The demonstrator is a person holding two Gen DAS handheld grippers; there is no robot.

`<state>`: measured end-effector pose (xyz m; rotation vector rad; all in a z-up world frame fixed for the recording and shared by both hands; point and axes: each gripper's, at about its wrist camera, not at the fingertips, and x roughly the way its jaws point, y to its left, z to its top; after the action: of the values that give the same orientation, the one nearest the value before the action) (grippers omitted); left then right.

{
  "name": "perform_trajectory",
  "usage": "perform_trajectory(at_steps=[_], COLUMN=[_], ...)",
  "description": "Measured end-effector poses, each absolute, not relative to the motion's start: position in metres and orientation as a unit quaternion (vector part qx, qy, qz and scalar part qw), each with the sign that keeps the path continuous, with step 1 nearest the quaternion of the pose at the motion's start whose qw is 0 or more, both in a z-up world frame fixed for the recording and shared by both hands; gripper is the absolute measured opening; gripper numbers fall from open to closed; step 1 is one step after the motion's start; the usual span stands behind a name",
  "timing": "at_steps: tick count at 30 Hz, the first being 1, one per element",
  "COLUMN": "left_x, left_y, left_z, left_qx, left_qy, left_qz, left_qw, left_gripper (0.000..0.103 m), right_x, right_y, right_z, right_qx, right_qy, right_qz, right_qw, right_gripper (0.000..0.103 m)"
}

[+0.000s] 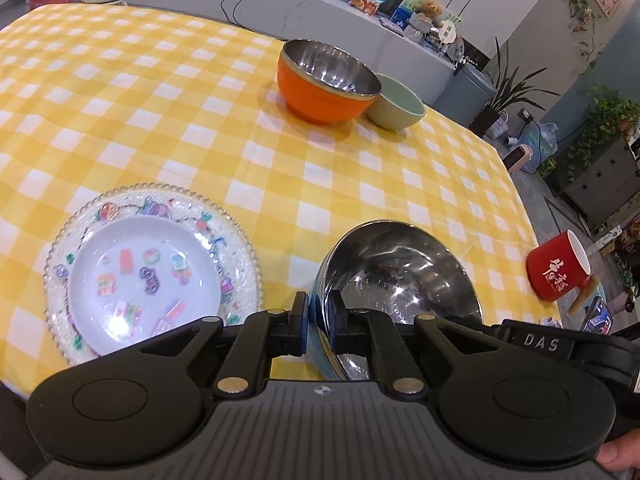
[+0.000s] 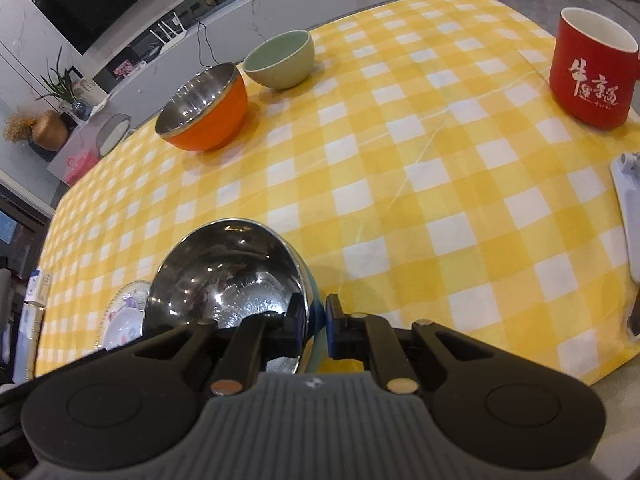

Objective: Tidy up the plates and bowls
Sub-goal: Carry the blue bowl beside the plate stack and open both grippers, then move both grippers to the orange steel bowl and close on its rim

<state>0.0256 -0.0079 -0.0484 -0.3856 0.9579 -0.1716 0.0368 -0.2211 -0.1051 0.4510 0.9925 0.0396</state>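
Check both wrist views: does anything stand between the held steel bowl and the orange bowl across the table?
Nothing visible does. Both grippers clamp the steel bowl's rim, and only bare checked cloth lies before the orange bowl.

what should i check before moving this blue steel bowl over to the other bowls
1. Left gripper clamped on the blue steel bowl's rim: ok, pads pinch the wall.
2. Right gripper clamped on the opposite rim: ok, pads pinch it too.
3. Bowl level: not ok, it tilts toward the cameras.
4. Bowl empty: ok, only reflections inside.
5. Path to the orange bowl and green bowl: ok, bare checked tablecloth between.
6. Clearance from the stacked plates beside it and the red mug: ok, both stand apart.
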Motion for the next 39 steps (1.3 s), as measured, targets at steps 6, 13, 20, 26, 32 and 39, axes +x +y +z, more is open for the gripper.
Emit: perform_trajectory(at_steps=[6,13,20,26,32,39], left_x=[0.027,0.026,0.021,0.022,0.034,0.06], left_y=[-0.011,-0.012,-0.005,0.004,0.009,0.017], left_z=[-0.047,-0.044,-0.032,-0.02,-0.009,-0.006], left_qx=[-0.171,-0.162,-0.154,-0.141,-0.132,-0.134], left_qy=[0.443,0.433,0.417,0.414,0.406,0.401], left_qz=[-0.08,-0.083,-0.079,-0.06,-0.065,-0.063], left_qw=[0.876,0.883,0.892,0.897,0.902,0.904], left_gripper=[0.01,0.018,0.039,0.04,0.042,0.045], right_x=[0.04,0.038,0.032,0.022,0.032,0.06], right_y=[-0.22,-0.219,-0.216,-0.21,-0.208,-0.205], right_z=[-0.106,-0.103,-0.095,-0.081,-0.076,-0.073], right_qx=[0.208,0.207,0.192,0.169,0.161,0.152], right_qy=[0.468,0.456,0.431,0.39,0.375,0.363], right_qz=[0.017,0.017,0.022,0.026,0.023,0.024], right_qw=[0.859,0.865,0.881,0.905,0.913,0.919], right_gripper=[0.01,0.029,0.04,0.046,0.046,0.046])
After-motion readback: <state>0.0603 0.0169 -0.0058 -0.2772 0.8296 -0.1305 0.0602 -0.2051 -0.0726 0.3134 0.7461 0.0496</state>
